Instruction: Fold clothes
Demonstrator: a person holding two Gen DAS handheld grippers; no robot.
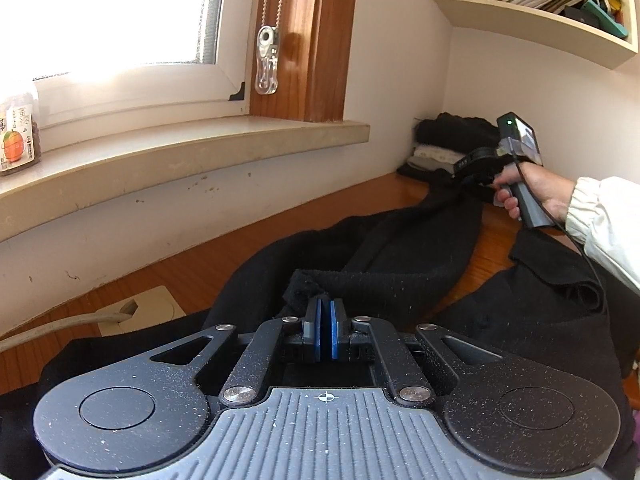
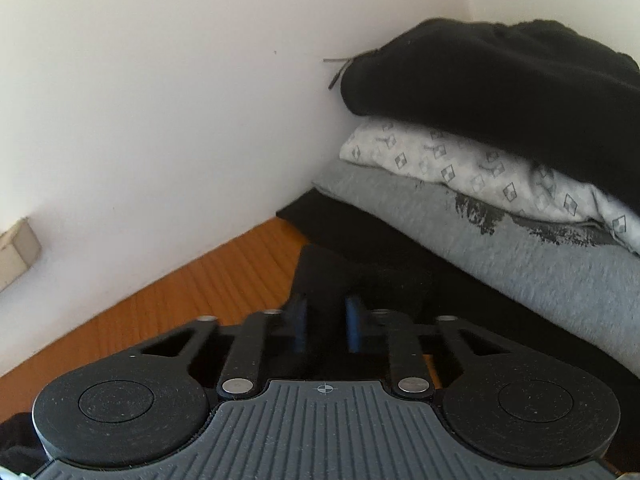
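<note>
Wooden, orange-brown table (image 1: 224,256) fills the corner of a room with white walls. On it lies the black garment (image 1: 420,248), spread from the front to the far corner. The left gripper (image 1: 325,330) has its blue pads pressed together on a raised fold of this garment. The right gripper (image 2: 325,322) stands over one end of the garment with its jaws apart; I cannot tell if cloth lies between them. Just beside it a stack of folded clothes (image 2: 500,184) touches the wall. A window sill (image 1: 192,148) holds a jar (image 1: 18,128), and a shelf (image 1: 532,20) carries books.
</note>
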